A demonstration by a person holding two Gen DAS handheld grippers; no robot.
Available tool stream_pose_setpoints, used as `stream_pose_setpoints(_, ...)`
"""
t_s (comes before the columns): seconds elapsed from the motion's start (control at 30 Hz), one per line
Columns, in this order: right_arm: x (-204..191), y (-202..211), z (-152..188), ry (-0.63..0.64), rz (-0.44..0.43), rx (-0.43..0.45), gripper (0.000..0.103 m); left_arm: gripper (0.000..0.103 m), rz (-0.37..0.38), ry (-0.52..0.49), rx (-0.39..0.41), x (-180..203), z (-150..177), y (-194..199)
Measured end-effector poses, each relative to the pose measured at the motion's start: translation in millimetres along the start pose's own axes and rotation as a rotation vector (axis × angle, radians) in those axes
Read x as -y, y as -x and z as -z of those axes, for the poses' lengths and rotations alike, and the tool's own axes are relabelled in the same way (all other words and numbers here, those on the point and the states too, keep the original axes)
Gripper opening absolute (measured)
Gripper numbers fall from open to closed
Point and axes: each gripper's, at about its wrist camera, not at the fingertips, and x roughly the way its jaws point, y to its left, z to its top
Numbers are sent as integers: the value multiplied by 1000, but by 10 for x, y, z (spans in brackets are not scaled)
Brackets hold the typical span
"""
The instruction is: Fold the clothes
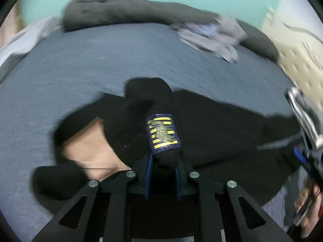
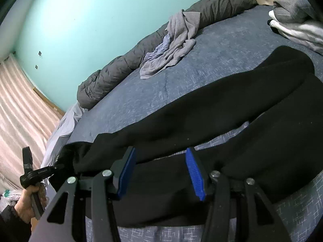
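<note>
A black garment lies spread on the blue-grey bed. My left gripper is shut on a fold of it, next to a blue patch with yellow stripes. The view is blurred. A tan inner lining shows at the left. In the right wrist view the black garment stretches across the bed. My right gripper is open, its blue pads held just over the garment's near edge. The right gripper also shows at the right edge of the left wrist view.
A rolled dark grey duvet lies along the far bed edge by the teal wall. A crumpled grey and blue garment pile lies in front of it. Folded grey and white clothes are stacked at the far right. Pink curtain at left.
</note>
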Motion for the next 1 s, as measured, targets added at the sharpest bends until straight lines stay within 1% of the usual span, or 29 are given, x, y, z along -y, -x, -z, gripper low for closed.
stream_pose_setpoints(0.03, -6, 6, 2, 2, -2, 2, 52, 19, 12, -8, -29, 93, 42, -108)
stream_pose_setpoints(0.1, -4, 28, 17, 6, -5, 6, 52, 20, 1, -15, -63, 190, 122, -236)
stream_pose_setpoints(0.17, 5, 42, 21, 1, -5, 12, 52, 21, 3, -5, -58, 200, 161, -200)
stream_pose_setpoints(0.23, 17, 54, 20, -6, -3, 18, 52, 29, 20, 4, -33, 175, 155, -22)
stream_pose_setpoints(0.27, 24, 60, 17, -7, 0, 22, 52, 47, 30, 9, -19, 160, 148, 81)
stream_pose_setpoints(0.3, 30, 64, 11, -9, 2, 25, 52, 63, 37, 13, -2, 112, 131, 180)
stream_pose_setpoints(0.33, 34, 60, 10, -12, 2, 25, 52, 65, 37, 23, 17, 35, 104, 290)
stream_pose_setpoints(0.43, 27, 46, 16, -16, 2, 24, 52, 65, 27, 70, 74, -237, 0, 622)
stream_pose_setpoints(0.53, 10, 33, 25, -14, 2, 22, 52, 65, -49, 116, 109, -563, -110, 778)
stream_pose_setpoints(0.57, 9, 31, 26, -13, 1, 21, 52, 65, -63, 134, 106, -682, -131, 810)
stream_pose_setpoints(0.63, 6, 29, 30, -11, 2, 19, 52, 65, -30, 188, 63, -833, -130, 723)
stream_pose_setpoints(0.7, 2, 18, 45, -11, 2, 14, 52, 65, -15, 215, 27, -857, -122, 577)
stream_pose_setpoints(0.8, 14, 14, 50, -11, 3, 10, 52, 65, -19, 210, -14, -736, -90, 338)
stream_pose_setpoints(0.87, 26, 18, 49, -10, 4, 12, 52, 65, -20, 191, -26, -650, -96, 199)
stream_pose_setpoints(0.97, 48, 9, 32, -16, 7, 14, 52, 65, -6, 202, -39, -612, -130, 33)
stream_pose_setpoints(1.0, 63, 8, 29, -19, 8, 15, 52, 62, -2, 207, -39, -603, -143, -9)
